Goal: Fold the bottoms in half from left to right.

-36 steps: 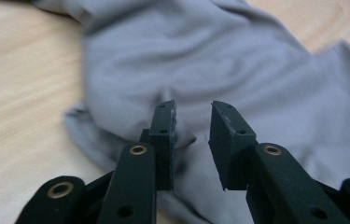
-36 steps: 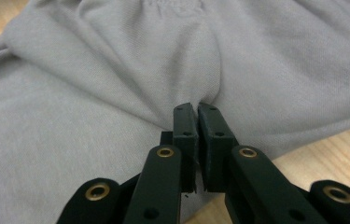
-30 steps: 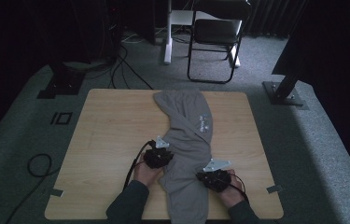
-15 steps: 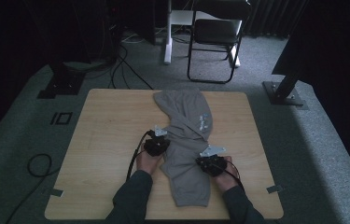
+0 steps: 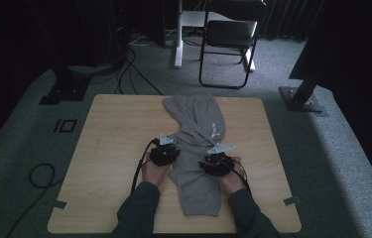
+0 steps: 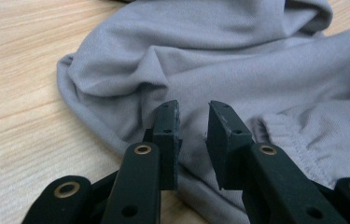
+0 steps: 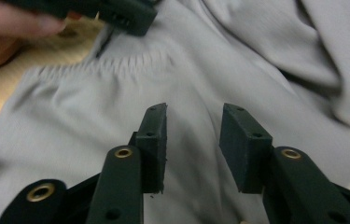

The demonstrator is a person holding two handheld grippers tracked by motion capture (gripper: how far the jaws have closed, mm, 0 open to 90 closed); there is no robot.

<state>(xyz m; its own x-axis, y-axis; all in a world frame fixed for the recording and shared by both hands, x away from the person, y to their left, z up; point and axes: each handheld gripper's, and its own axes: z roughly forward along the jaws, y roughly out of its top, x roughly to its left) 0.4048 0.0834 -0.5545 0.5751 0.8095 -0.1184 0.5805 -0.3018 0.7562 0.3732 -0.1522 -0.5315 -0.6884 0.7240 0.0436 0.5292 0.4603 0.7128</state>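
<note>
A grey garment (image 5: 196,124) lies lengthwise down the middle of the wooden table (image 5: 114,129), rumpled at the far end. My left gripper (image 5: 165,151) sits at its left edge, and my right gripper (image 5: 217,162) rests over its right side. In the left gripper view the left gripper (image 6: 192,135) is open, low over a fold of the garment (image 6: 238,70) near an elastic hem (image 6: 284,130). The right gripper (image 7: 192,140) is also open above flat cloth (image 7: 70,121), nothing between its pads. The other gripper (image 7: 121,14) and a hand (image 7: 9,32) show beyond a gathered seam.
A folding chair (image 5: 228,39) and a white stand (image 5: 178,34) are on the floor beyond the table. Cables (image 5: 39,173) trail on the carpet at left. A metal base plate (image 5: 302,99) sits at right. Bare wood flanks the garment.
Both hands and grippers have moved forward, away from the person, along the garment. The garment's near end, which hung past the front edge, now lies on the table.
</note>
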